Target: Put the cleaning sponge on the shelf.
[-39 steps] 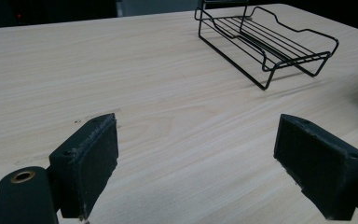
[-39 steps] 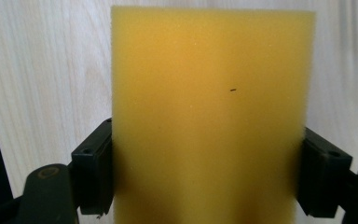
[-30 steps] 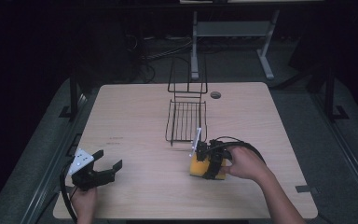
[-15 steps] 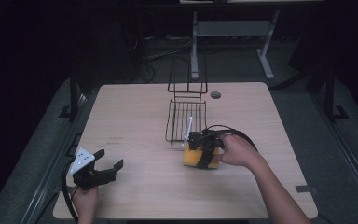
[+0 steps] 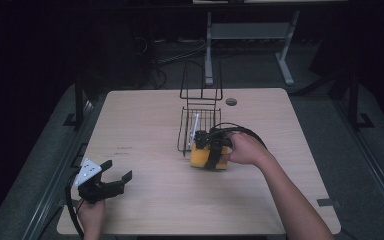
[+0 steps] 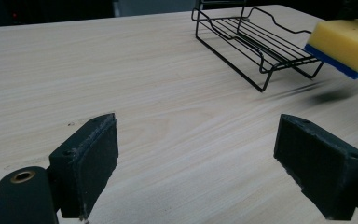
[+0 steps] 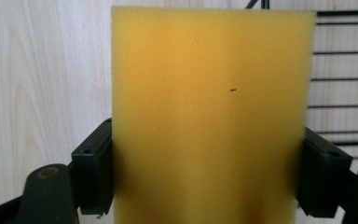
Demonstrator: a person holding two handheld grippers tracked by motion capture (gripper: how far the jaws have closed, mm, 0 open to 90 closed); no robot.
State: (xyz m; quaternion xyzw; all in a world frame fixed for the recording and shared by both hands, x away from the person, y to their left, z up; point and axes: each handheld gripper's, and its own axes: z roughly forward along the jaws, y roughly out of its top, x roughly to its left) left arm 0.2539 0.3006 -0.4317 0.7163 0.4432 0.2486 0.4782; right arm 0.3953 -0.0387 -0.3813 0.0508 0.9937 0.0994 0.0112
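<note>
A yellow sponge with a blue underside is held just off the table beside the front edge of the black wire rack. My right gripper is shut on it, its jaws pressing the sponge's two sides. The right gripper view has the sponge held up before the camera, with the rack's wires behind at the right. My left gripper stands open near the table's front left corner, nothing between its pads. Its view has the sponge hovering at the far right next to the rack.
The light wooden table has a round cable hole at the back. The wire rack has a tall upright back frame. A white desk frame and cables lie on the dark floor behind.
My right gripper has carried the sponge to the left and a little farther back, up to the rack's front edge. The left gripper has stayed put.
</note>
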